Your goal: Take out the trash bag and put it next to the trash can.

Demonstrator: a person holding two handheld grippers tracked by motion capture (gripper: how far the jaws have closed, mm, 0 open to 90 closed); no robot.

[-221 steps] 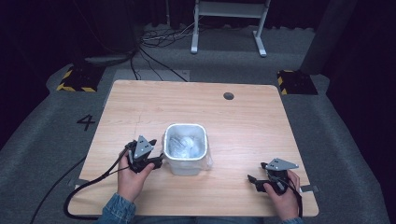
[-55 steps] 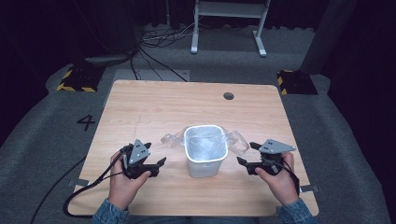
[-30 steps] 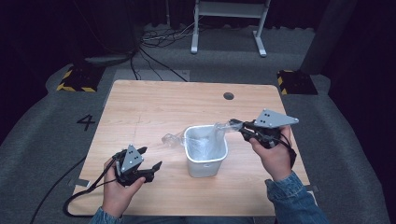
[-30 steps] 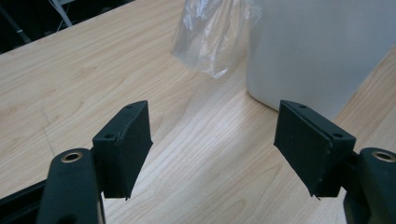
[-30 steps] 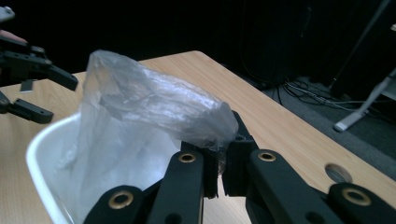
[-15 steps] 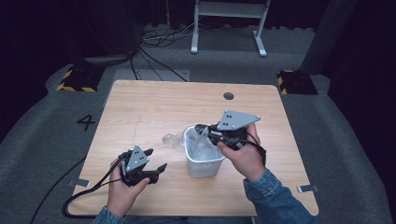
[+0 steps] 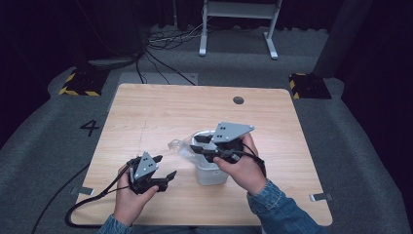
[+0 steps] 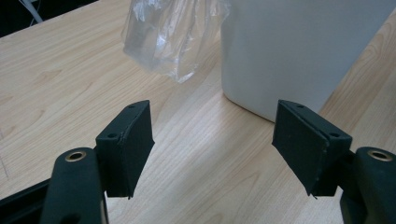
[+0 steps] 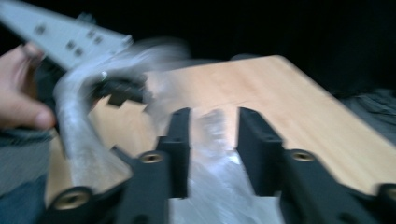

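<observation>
A white bin (image 7: 212,173) stands near the table's front middle, and a clear plastic bag (image 7: 177,146) spills over its left rim. My right gripper (image 7: 197,143) hovers over the bin's top, pointing left. In the blurred right gripper view, that gripper (image 9: 214,126) has its jaws close together on a bunch of the bag (image 9: 210,191). My left gripper (image 7: 168,177) rests low on the table just left of the bin. It (image 8: 212,140) stands wide open and empty, with the bin's wall (image 8: 289,51) and the hanging bag (image 8: 173,37) ahead of it.
The wooden table (image 7: 146,112) has a round cable hole (image 7: 238,100) at the back right. The left gripper's cable (image 7: 87,202) runs off the table's front left corner. A metal stand (image 7: 238,19) and floor cables lie beyond the table.
My right gripper has come up from the bin's right side and swung left over its top, bringing the bag's edge with it. The left gripper has stayed almost still, open.
</observation>
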